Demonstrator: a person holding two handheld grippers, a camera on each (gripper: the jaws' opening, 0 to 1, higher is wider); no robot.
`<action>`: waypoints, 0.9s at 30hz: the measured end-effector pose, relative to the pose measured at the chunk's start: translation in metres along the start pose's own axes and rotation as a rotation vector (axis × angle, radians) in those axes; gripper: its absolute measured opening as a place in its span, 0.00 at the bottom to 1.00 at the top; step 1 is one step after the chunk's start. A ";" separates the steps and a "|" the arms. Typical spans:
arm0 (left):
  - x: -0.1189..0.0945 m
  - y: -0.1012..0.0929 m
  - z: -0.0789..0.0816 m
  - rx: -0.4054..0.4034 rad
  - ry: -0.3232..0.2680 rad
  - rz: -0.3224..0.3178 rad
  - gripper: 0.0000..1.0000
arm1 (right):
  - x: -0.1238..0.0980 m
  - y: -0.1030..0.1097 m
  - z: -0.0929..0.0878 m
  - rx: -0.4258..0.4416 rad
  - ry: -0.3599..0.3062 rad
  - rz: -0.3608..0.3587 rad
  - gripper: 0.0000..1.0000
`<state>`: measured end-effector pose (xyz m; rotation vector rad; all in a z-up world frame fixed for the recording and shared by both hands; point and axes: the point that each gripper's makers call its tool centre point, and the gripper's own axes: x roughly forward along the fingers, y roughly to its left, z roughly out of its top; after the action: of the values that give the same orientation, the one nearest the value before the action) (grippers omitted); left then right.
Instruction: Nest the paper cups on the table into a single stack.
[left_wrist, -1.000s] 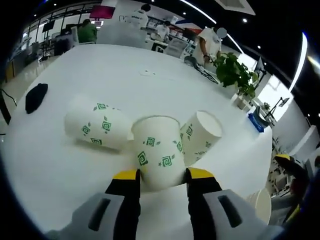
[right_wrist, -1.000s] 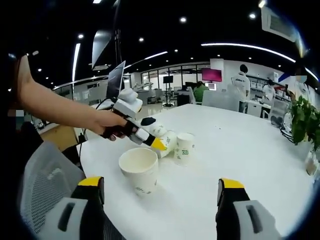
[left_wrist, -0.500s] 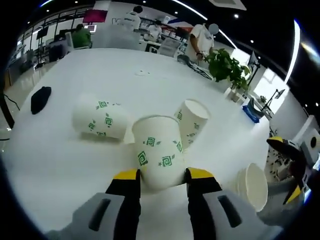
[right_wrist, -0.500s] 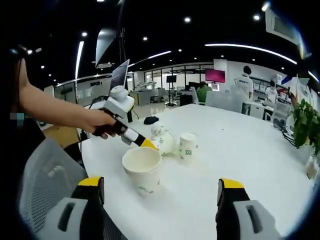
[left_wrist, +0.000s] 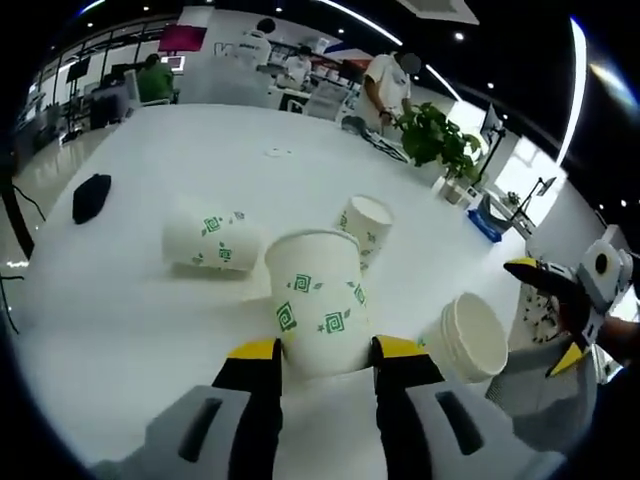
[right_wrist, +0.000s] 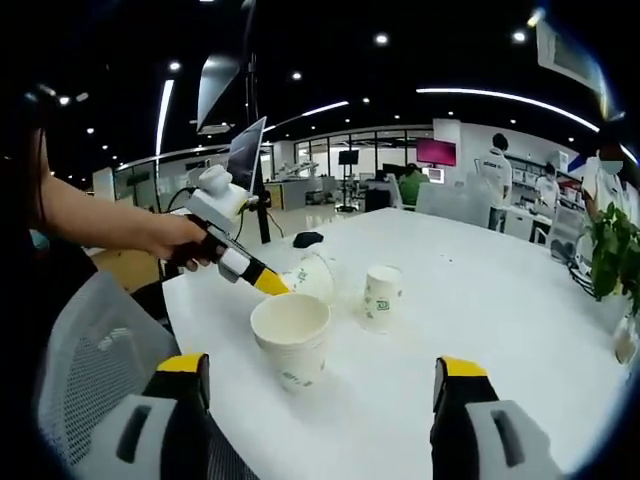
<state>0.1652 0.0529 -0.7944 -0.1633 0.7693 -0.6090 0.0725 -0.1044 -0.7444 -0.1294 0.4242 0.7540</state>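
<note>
My left gripper is shut on a white paper cup with green marks, held base toward the camera and off the table. Beyond it one cup lies on its side and another stands upright. A fourth cup stands open-mouthed at the right, close to my right gripper. In the right gripper view my right gripper is open and holds nothing. Just ahead of it stands the open-mouthed cup. Behind that cup, a hand holds the left gripper with its cup. The upright cup is farther back.
The white table runs far back. A black object lies near its left edge and a potted plant stands at the far right. A grey mesh chair is at the near left edge. People stand in the background.
My left gripper has carried its cup up and toward the open-mouthed cup, which now shows larger in its view. My right gripper has stayed open and nearly still.
</note>
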 end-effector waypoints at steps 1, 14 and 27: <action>-0.003 0.001 0.000 0.012 0.001 0.005 0.34 | 0.000 0.000 0.001 0.000 -0.004 0.000 0.94; -0.019 0.007 0.006 -0.004 -0.044 0.021 0.33 | 0.000 0.000 0.003 -0.008 -0.013 0.001 0.93; -0.059 -0.016 0.014 0.069 -0.071 -0.048 0.33 | 0.000 0.014 0.009 -0.017 -0.023 0.054 0.90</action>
<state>0.1341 0.0724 -0.7431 -0.1391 0.6764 -0.6709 0.0659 -0.0921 -0.7357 -0.1254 0.4007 0.8114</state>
